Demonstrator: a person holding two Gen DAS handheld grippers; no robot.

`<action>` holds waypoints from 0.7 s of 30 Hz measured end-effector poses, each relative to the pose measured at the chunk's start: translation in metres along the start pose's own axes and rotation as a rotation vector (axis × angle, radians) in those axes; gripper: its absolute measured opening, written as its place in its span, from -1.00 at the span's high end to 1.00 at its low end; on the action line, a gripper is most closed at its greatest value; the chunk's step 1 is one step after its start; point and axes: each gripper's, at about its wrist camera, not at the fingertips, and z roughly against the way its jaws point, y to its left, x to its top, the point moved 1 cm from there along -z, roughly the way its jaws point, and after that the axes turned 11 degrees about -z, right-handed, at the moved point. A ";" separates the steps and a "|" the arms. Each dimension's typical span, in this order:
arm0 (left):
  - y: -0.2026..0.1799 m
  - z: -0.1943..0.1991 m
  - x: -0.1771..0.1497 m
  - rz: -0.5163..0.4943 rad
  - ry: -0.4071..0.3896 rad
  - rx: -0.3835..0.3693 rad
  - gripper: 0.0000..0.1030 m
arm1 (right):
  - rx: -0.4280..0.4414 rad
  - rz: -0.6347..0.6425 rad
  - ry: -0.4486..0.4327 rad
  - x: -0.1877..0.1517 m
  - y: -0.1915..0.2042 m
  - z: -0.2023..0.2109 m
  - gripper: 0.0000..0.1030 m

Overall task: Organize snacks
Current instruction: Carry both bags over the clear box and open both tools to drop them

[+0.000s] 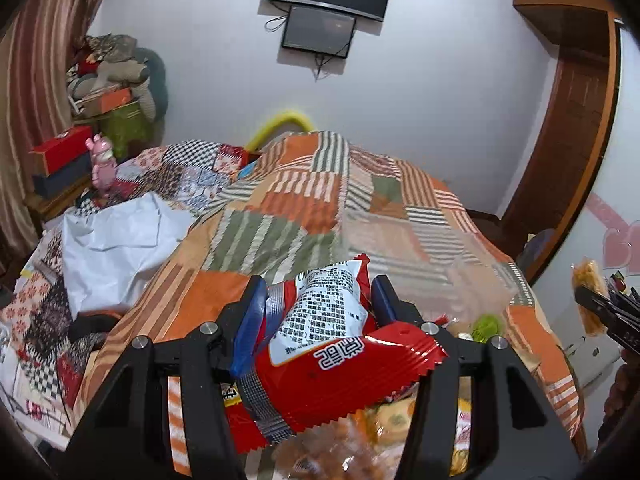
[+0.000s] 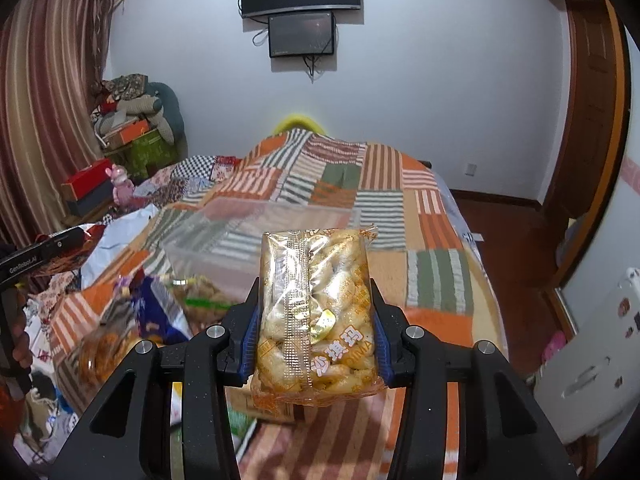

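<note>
Closest to you, the left gripper (image 1: 318, 300) pinches a red snack packet (image 1: 320, 360) across its middle, long axis tilted, white printed end pointing away. Your right gripper (image 2: 316, 312) clamps a clear pack of golden snacks (image 2: 316, 316), upright, long axis running away from you. Both hang above the loose snack pile (image 2: 132, 320) at the bed's near edge. Beyond sits a clear plastic bin (image 2: 256, 240) on the patchwork bedspread (image 2: 432, 280). You seem mid-carry; next, likely move both over the bin and release.
</note>
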 end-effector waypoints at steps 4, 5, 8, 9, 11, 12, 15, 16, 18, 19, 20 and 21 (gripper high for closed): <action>-0.007 -0.010 0.015 -0.026 -0.009 -0.021 -0.04 | 0.018 0.001 -0.008 0.007 0.005 -0.010 0.19; -0.009 -0.012 0.019 -0.031 -0.009 -0.028 -0.05 | 0.020 0.001 -0.011 0.009 0.007 -0.013 0.19; -0.017 -0.018 0.030 -0.053 -0.019 -0.040 -0.04 | 0.031 0.002 -0.015 0.015 0.008 -0.019 0.19; -0.019 -0.019 0.032 -0.062 -0.023 -0.039 -0.04 | 0.036 0.002 -0.015 0.017 0.010 -0.022 0.19; -0.026 -0.024 0.039 -0.084 -0.030 -0.045 -0.04 | 0.040 0.001 -0.018 0.019 0.010 -0.026 0.19; -0.028 -0.026 0.041 -0.090 -0.031 -0.049 -0.05 | 0.043 0.000 -0.018 0.021 0.011 -0.029 0.19; -0.036 -0.036 0.048 -0.105 -0.023 -0.070 -0.05 | 0.051 -0.005 -0.016 0.026 0.009 -0.035 0.19; -0.038 -0.040 0.049 -0.109 -0.019 -0.074 -0.05 | 0.053 -0.008 -0.015 0.027 0.009 -0.038 0.19; -0.042 -0.049 0.052 -0.119 -0.012 -0.078 -0.05 | 0.054 -0.011 -0.011 0.029 0.009 -0.044 0.19; -0.043 -0.054 0.054 -0.123 -0.007 -0.081 -0.05 | 0.056 -0.012 -0.009 0.030 0.008 -0.046 0.19; -0.045 -0.059 0.056 -0.127 -0.001 -0.087 -0.05 | 0.057 -0.013 -0.006 0.030 0.008 -0.048 0.19; -0.046 -0.064 0.057 -0.130 0.006 -0.092 -0.05 | 0.058 -0.015 -0.002 0.031 0.008 -0.052 0.19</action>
